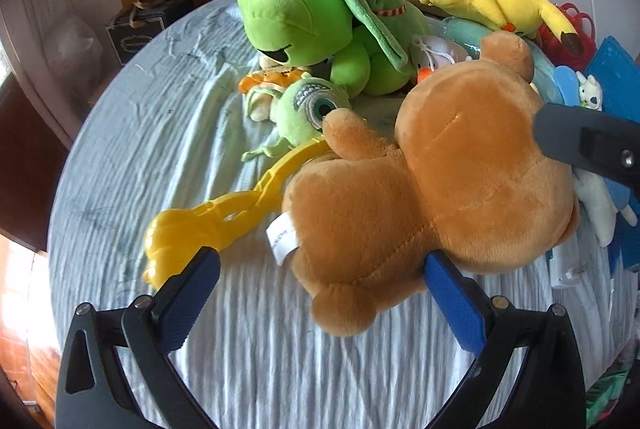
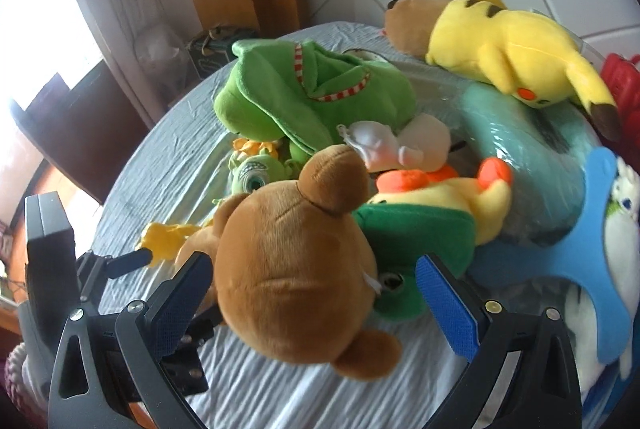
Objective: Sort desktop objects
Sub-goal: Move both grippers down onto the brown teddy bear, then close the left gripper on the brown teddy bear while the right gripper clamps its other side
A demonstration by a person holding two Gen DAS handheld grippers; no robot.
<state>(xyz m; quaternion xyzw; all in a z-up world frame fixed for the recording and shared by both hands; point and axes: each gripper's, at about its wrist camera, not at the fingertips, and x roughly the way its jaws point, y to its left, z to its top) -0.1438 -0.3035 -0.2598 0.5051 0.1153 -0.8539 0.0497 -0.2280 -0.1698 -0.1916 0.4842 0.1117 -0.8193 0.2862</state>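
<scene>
Here both tools [image 1: 320, 277] [image 2: 314, 289] spread, straddling bear [image 1: 420, 189].

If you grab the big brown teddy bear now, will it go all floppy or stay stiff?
Probably squashy: the brown teddy bear looks plush and stuffed, so the open right gripper around its head would likely sink in. Its legs may dangle. It probably won't slip, since the fur looks fuzzy, nor roll far on the wrinkled cloth.
</scene>
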